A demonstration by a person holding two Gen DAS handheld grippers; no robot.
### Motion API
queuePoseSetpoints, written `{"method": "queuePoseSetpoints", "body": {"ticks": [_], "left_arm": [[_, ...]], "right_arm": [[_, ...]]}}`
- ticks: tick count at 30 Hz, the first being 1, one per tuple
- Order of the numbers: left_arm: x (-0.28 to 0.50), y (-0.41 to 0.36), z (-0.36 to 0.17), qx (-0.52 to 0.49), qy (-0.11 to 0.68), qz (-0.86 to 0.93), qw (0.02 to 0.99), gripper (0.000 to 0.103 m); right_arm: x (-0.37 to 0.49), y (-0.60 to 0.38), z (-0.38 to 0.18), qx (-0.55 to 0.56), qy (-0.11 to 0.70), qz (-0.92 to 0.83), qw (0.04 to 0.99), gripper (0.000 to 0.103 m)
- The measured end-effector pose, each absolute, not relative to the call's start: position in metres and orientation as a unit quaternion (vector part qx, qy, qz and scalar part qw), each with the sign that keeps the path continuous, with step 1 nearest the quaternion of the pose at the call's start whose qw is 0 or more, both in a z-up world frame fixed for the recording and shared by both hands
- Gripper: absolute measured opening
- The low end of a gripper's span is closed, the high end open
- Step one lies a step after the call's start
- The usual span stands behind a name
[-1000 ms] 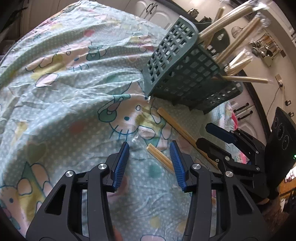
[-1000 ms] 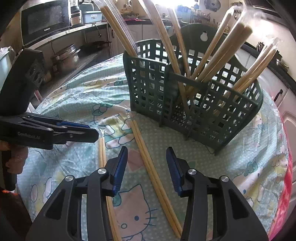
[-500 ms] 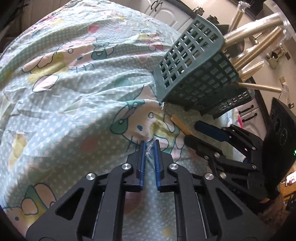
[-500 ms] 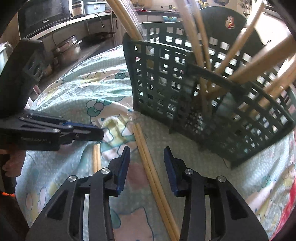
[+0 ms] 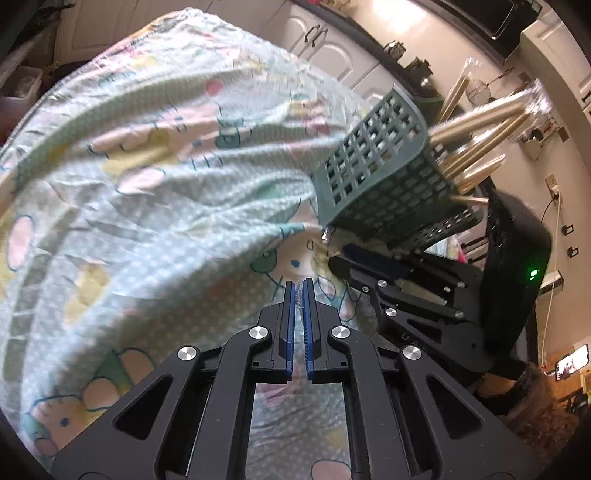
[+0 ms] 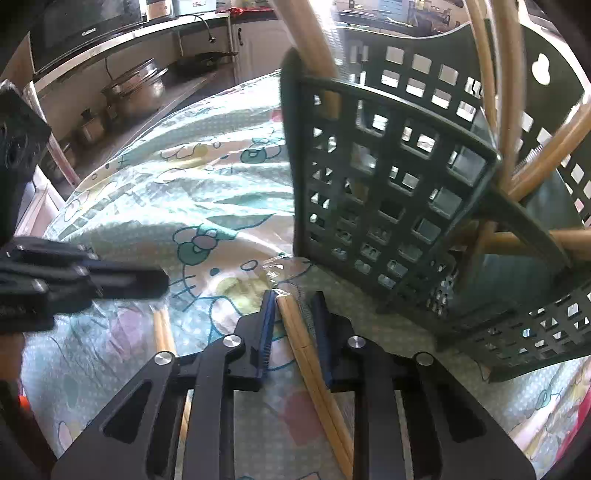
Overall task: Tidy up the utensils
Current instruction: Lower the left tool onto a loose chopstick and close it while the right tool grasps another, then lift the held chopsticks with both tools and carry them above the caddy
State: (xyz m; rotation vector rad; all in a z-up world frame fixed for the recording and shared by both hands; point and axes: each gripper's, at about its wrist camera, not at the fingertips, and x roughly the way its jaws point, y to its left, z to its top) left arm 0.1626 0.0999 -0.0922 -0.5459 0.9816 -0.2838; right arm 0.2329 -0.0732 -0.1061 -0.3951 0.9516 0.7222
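A dark green slotted utensil basket (image 5: 384,177) (image 6: 406,206) stands on the cartoon-print tablecloth (image 5: 147,184) and holds several wrapped chopstick pairs (image 5: 476,122). My left gripper (image 5: 299,286) is shut on the clear plastic wrapper end (image 5: 298,295) of a chopstick pair (image 6: 162,332), whose sticks show in the right wrist view. My right gripper (image 6: 293,299) is open, its fingers on either side of another wrapped chopstick pair (image 6: 310,358) lying on the cloth just in front of the basket. The right gripper also shows in the left wrist view (image 5: 373,258).
A kitchen counter with metal pots (image 6: 136,92) and a microwave (image 6: 85,22) lies beyond the table. White cabinets (image 5: 332,48) stand behind the table. The cloth is rumpled into folds near the basket.
My left gripper closed on the wrapper end and has lifted, pulling the cloth view away. My right gripper moved forward along the chopstick pair toward the basket, still open.
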Motion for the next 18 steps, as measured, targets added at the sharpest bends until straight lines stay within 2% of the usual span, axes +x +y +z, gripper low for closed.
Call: {"method": "queuePoseSetpoints", "body": {"ticks": [1,6,18], "left_arm": [[0.161,0.102,-0.089,-0.258,0.460,-0.134,0.839,0.002],[0.149,0.108,-0.069,-0.260,0.437,-0.137,0.850,0.001],[0.138,0.078,0.003,-0.238,0.366,-0.185,0.880,0.000]], "right_arm": [[0.233,-0.072,-0.105,-0.183,0.445,0.339,0.808,0.012],[0.221,-0.070,-0.093,-0.174,0.439,0.353,0.808,0.006],[0.187,-0.129,-0.023,-0.095,0.371,0.362,0.850,0.006]]}}
